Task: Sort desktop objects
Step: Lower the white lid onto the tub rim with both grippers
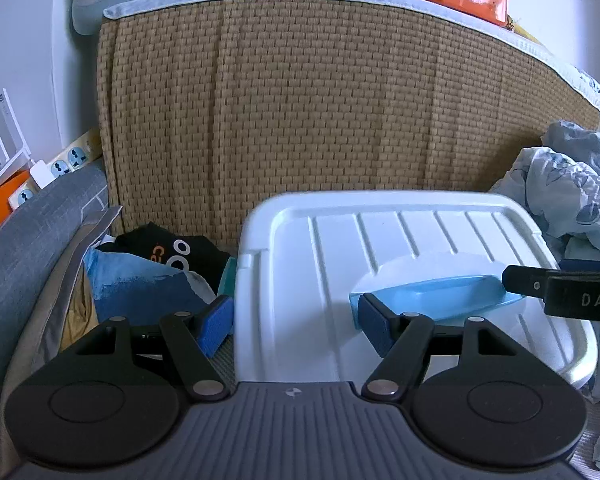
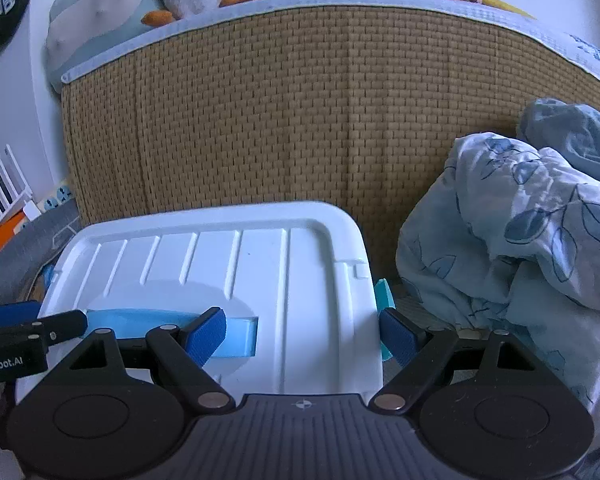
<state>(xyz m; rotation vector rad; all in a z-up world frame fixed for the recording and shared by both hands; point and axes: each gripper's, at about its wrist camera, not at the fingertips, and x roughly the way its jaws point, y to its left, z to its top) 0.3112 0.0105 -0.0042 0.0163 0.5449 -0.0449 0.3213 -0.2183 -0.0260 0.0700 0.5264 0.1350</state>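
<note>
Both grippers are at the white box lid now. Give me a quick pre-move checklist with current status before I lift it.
1. Left gripper open, straddling the lid's left edge: ok.
2. Right gripper open, straddling the lid's right edge: ok.
3. Pads pressing on the lid: not ok, gaps show on both.
4. Blue handle lying flat in its recess: ok.
5. Side latches released: cannot tell.
6. Floral bedding off the lid: ok; it lies close to the right.
</note>
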